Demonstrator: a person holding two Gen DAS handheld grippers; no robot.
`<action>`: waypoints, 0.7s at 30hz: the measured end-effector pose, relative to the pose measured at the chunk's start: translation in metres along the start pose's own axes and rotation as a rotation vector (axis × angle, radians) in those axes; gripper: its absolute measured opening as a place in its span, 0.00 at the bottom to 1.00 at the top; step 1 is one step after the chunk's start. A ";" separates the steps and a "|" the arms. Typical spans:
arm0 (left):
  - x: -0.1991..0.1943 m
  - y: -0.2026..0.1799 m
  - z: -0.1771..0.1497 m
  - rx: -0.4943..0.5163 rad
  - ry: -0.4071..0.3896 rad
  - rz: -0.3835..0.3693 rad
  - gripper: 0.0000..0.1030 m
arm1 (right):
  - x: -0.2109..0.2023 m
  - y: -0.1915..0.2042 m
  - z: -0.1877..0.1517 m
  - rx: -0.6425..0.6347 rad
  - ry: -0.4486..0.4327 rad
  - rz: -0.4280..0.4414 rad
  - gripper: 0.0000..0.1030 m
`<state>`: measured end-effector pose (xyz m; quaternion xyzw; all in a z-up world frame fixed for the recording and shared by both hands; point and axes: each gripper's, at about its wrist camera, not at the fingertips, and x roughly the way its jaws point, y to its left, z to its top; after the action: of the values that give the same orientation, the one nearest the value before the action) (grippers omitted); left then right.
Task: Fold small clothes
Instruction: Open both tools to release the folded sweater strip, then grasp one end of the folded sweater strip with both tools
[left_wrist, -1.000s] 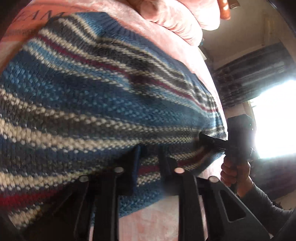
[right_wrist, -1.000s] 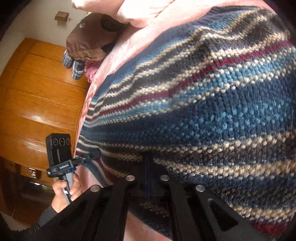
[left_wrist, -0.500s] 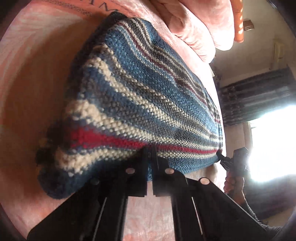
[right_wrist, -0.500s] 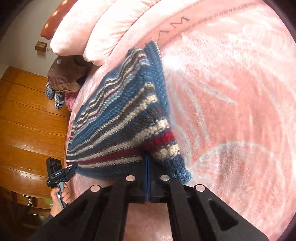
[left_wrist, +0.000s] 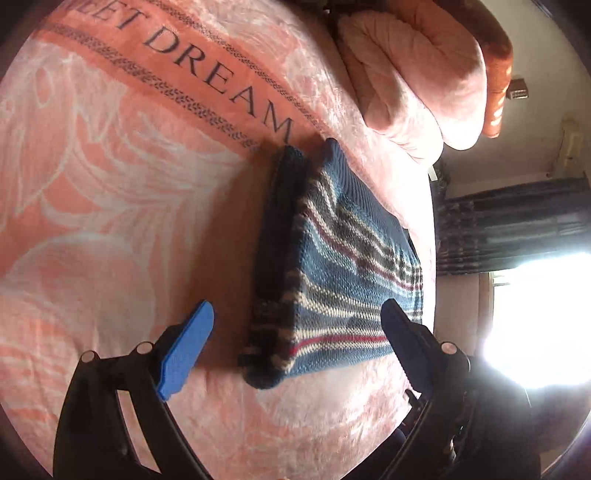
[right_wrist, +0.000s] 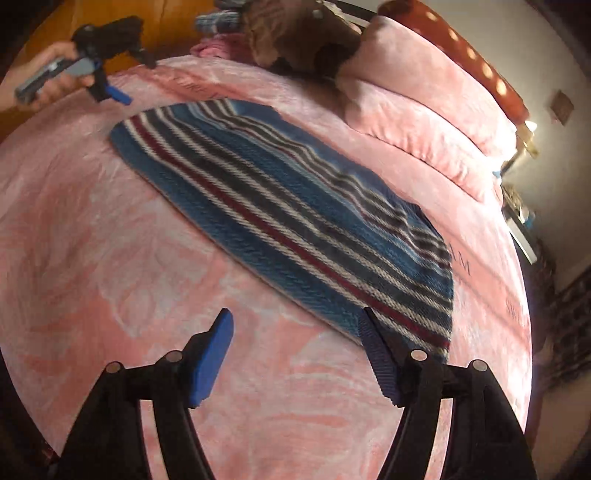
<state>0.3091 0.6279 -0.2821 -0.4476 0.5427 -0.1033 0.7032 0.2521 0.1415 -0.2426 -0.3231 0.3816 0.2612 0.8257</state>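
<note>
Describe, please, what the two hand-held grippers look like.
Each hand-held gripper, left and right, has black angular finger arms with open cut-outs, silver round fasteners, and blue ridged pads at the fingertips. The left one's handle looks grey.

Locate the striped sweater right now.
The striped sweater lies flat on the pink blanket, just ahead of both open grippers, below the pillows.

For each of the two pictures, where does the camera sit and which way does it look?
Left wrist: on the left gripper, above the pink blanket, facing the striped sweater's end and the pillows; own open fingers show.
Right wrist: on the right gripper, facing the sweater's long side; own open fingers and the other hand show.
Shared: sweater, blanket, pillows.
</note>
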 end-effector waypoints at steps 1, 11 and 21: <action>0.005 0.001 0.009 0.000 0.007 0.002 0.89 | 0.003 0.021 0.006 -0.047 -0.011 0.002 0.68; 0.084 -0.001 0.065 0.037 0.123 -0.014 0.89 | 0.049 0.128 0.076 -0.224 -0.114 -0.007 0.68; 0.129 -0.013 0.102 0.079 0.185 -0.130 0.87 | 0.084 0.177 0.123 -0.304 -0.190 -0.054 0.68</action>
<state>0.4509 0.5911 -0.3579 -0.4423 0.5707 -0.2107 0.6590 0.2367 0.3632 -0.3077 -0.4282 0.2493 0.3230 0.8063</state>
